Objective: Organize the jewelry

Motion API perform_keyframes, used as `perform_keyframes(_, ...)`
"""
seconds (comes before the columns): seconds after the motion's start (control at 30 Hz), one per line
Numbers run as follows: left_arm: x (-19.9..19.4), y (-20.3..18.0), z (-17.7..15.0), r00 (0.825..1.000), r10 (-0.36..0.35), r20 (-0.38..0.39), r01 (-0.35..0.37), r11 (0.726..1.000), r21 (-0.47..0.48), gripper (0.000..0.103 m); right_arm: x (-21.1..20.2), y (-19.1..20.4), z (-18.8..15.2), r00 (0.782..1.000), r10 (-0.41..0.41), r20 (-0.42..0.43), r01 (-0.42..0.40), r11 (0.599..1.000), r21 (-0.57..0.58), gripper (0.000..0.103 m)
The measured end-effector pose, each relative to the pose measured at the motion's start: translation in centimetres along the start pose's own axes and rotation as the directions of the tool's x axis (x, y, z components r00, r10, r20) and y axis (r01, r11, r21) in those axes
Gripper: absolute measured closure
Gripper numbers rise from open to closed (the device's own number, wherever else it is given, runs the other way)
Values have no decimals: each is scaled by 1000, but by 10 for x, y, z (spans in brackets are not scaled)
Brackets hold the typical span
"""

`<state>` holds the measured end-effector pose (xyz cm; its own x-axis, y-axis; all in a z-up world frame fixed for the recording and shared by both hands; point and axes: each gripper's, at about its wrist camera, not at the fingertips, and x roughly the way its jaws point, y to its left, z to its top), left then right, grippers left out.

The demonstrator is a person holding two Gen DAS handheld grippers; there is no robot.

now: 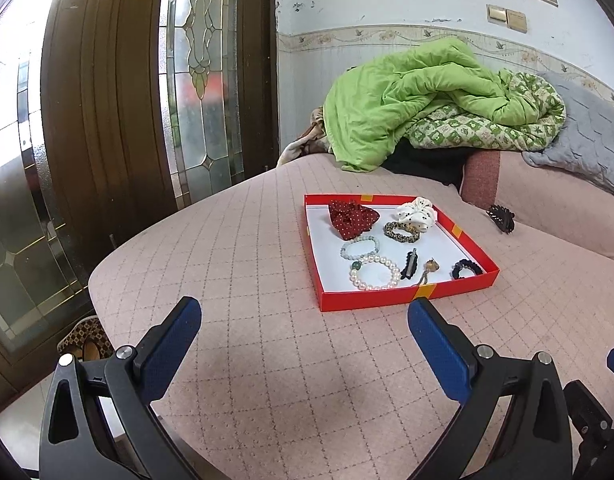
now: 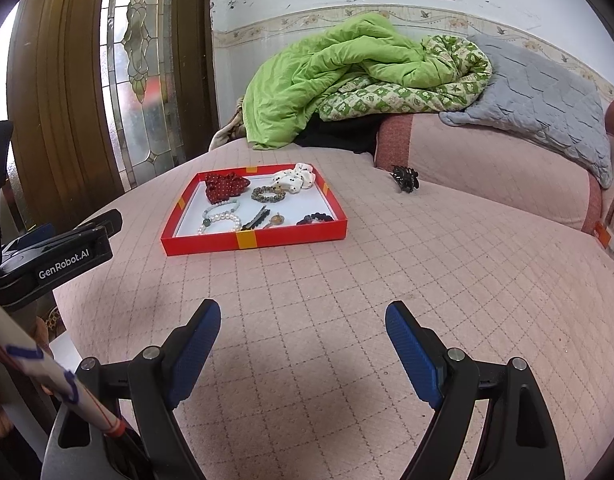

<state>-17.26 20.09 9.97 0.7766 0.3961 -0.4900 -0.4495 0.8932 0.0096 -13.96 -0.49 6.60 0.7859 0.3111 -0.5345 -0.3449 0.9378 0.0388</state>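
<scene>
**Both grippers spread, jewelry in red tray**

Left gripper (image 1: 305, 312) hovers above the pink quilted cover (image 1: 267, 360) with its blue-padded fingers (image 1: 175, 344) spread wide and nothing between them. Right gripper (image 2: 303, 316) is in the same condition: fingers (image 2: 413, 356) apart, holding nothing, positioned over the cover in front of the tray. In the right wrist view, the left gripper's black body appears at the left edge.

Tray position: the red tray (image 1: 395, 299) rests flat on the cover, ahead of both grippers and well apart from them.

Tray contents:
- Red dotted scrunchie (image 1: 353, 216) at the far left corner.
- White dotted scrunchie (image 1: 417, 213) at the far right, leaning on the rim.
- Patterned hair tie (image 1: 402, 231) just beside the white scrunchie.
- Pale bead bracelet (image 1: 359, 247) touching the pearl bracelet (image 1: 375, 274).
- Black hair clip (image 1: 409, 264) beside the pearls.
- Gold pendant (image 1: 429, 269) next to the clip.
- Dark beaded band (image 1: 466, 269) at the near right corner.

Outside the tray: a black claw clip (image 1: 501, 218) lies on the cover to the right, near a pink cushion (image 1: 555, 204). A green quilt (image 1: 407, 100) and grey blanket (image 1: 587, 140) are heaped behind.
</scene>
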Motion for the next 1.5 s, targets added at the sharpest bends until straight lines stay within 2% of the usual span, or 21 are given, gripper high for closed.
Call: perform_keyframes(1.5,5,4,-2,1000,15,-24,-15,1000,-4,0,1,-6,-1,1000,-10,-8,10,1000,11,15)
